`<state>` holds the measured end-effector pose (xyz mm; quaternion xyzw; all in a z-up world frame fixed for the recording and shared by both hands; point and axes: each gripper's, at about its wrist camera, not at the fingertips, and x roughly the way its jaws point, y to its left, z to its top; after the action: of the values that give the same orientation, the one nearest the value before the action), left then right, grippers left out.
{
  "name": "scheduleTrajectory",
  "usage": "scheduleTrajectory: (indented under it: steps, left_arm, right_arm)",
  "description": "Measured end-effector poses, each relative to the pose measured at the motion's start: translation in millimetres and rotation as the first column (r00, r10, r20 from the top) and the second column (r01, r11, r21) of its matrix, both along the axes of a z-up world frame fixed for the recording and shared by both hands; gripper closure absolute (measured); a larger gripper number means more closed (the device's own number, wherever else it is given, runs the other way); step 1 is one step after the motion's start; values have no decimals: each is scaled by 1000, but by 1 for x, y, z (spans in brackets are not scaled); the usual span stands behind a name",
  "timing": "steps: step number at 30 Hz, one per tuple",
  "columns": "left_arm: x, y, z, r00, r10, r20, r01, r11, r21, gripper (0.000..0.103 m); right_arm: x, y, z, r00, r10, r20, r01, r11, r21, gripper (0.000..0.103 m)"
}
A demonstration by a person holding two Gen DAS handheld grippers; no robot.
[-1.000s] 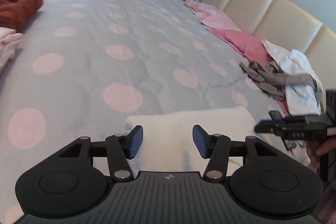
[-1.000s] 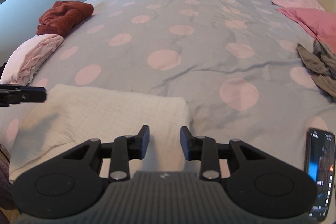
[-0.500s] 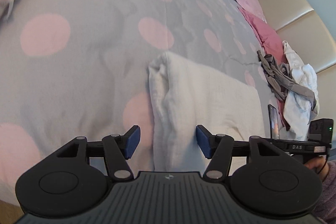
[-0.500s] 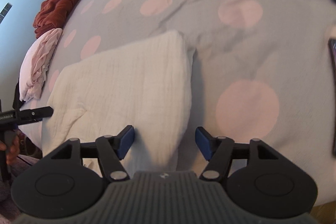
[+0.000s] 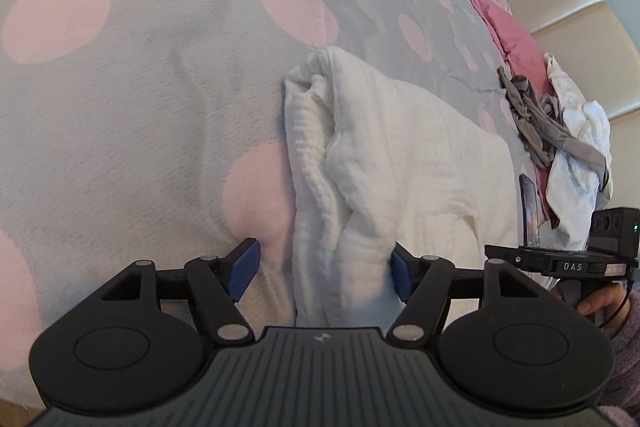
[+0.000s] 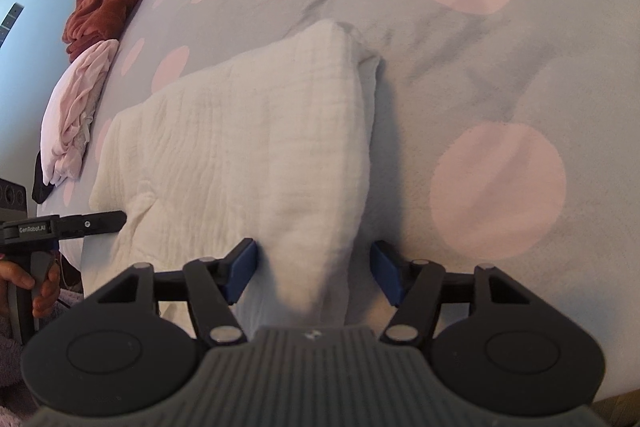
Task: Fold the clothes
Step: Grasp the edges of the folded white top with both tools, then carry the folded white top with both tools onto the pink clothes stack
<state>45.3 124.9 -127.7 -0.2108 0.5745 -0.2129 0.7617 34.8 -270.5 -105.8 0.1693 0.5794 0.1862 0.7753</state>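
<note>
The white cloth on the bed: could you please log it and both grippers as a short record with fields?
surface: dotted grey bedspread
white cloth: folded, lying flat
left gripper: jaws just opening, astride the cloth's left edge, one pad at the fabric
right gripper: jaws just closing, astride the cloth's right edge, not yet pressing
other clothes: rust pile, pink pile

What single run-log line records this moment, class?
step: folding white cloth | left gripper: open, jaws just opening, astride left edge | right gripper: open, just narrowed, astride right edge | surface: dotted bedspread
</note>
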Motion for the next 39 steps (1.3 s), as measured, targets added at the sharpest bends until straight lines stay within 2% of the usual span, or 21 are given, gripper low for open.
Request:
scheduleTrajectory:
  steps: [2,3,6,8,9,15,22,30,39]
  left_arm:
    - [0,-4,0,1000,-14,14,13,1000,15,38]
    - [0,-6,1,1000,-21,22,20,1000,22,39]
    - [-2,-12,5,997,-46,59,44,998,41,49]
    - [-3,-16,8,994,-64,85,60,997,50,59]
    - [-4,-18,11,992,-76,99,71,996,55,68]
    - [-12,-34,27,973,-149,176,126,982,138,78]
    - [-20,-37,45,957,-176,229,137,975,176,81]
    - [-25,-27,76,947,-149,284,109,982,153,82]
    - [-13,20,124,942,-71,327,36,993,111,82]
  right_arm:
    - [2,3,-3,1000,7,2,-7,1000,24,60]
    - [3,4,-4,1000,9,1,-9,999,38,63]
    - [5,7,-6,1000,14,4,-14,999,44,66]
    - [5,7,-6,1000,16,9,-17,999,47,69]
    - [4,8,-5,1000,18,18,-19,999,47,72]
    - [1,9,1,998,15,53,-18,998,60,78]
    - [-7,3,17,995,17,95,-23,998,63,79]
    - [-10,10,46,989,25,147,-39,995,88,80]
    - [6,46,89,978,47,201,-79,985,154,80]
